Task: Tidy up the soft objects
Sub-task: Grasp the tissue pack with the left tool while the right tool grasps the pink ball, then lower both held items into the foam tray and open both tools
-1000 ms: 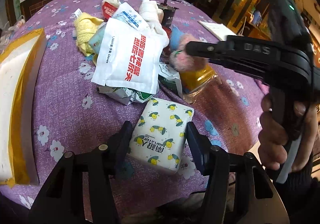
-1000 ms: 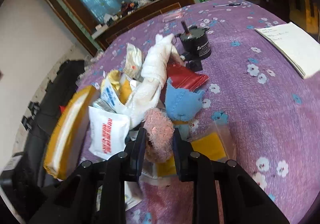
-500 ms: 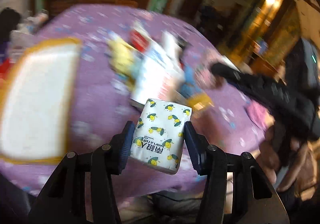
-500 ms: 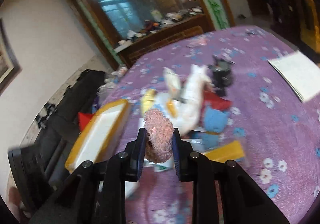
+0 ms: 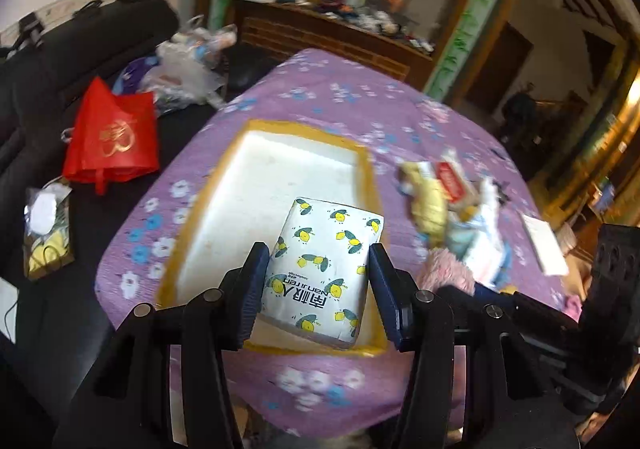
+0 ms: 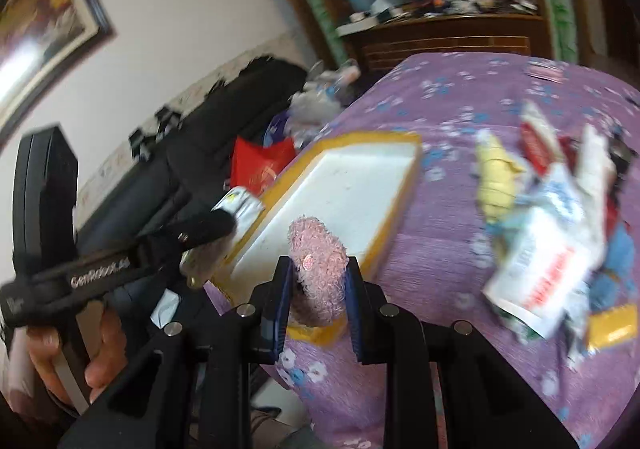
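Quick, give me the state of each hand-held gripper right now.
Left hand-held gripper: shut on the tissue pack.
Right hand-held gripper: shut on the pink plush toy.

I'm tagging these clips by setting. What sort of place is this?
Most likely a lived-in home, a dining or living room: a table under a purple flowered cloth, a cluttered wooden sideboard behind it, and a framed picture on the wall.

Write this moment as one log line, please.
left claw: grips lemon-print tissue pack | right claw: grips fuzzy pink toy | both over yellow-rimmed white foam tray
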`<state>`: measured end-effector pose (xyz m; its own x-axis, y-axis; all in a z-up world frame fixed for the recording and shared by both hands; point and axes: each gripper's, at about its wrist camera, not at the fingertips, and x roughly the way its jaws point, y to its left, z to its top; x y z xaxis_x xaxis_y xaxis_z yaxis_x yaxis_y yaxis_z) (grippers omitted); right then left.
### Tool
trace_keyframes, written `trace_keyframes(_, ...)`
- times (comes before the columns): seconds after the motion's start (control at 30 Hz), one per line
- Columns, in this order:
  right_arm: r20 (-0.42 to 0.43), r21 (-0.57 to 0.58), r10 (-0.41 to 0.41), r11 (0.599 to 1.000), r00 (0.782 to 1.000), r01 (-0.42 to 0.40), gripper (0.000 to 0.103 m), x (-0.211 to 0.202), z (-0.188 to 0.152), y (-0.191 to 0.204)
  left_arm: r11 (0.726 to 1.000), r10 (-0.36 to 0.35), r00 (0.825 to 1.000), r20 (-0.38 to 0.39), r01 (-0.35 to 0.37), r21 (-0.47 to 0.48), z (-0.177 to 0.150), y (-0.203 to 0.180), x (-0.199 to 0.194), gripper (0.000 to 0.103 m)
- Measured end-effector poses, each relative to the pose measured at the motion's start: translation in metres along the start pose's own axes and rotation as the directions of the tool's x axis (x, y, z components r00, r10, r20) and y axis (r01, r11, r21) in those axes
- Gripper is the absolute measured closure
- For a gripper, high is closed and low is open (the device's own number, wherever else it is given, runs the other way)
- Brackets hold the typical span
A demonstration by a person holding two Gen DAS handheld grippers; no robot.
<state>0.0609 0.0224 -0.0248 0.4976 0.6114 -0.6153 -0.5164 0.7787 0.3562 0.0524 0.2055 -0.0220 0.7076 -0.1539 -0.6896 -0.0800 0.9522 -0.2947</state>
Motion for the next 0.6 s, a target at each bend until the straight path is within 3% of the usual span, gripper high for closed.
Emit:
trace_keyframes(0.13, -0.081, -0.027, 0.026, 0.999, 0.996, -0.028, 0.079, 0.043, 0.003, 0.012, 0.997, 0.063, 0.997, -0.043, -0.064, -0.038, -0.002, 0.027, 0.027, 0.052)
trace_keyframes(0.27, -0.125, -0.065, -0.001, 0.998, 0.992, -0.008, 0.079, 0.075, 0.005, 0.024, 0.993, 0.105, 0.989, -0.102, -0.110, -0.051, -0.002, 0.033, 0.057, 0.052)
trace_keyframes(0.43, -0.151, -0.113, -0.050, 0.993, 0.987, 0.033, 0.078, 0.091, -0.004, 0.032, 0.986, 0.164, 0.976, -0.140, -0.167, -0.003, -0.003, 0.033, 0.078, 0.052)
trace_keyframes(0.6, -0.162, -0.162, -0.087, 0.985, 0.983, 0.061, 0.075, 0.094, -0.013, 0.038, 0.993, 0.115, 0.972, -0.205, -0.121, -0.017, -0.010, 0.038, 0.093, 0.051)
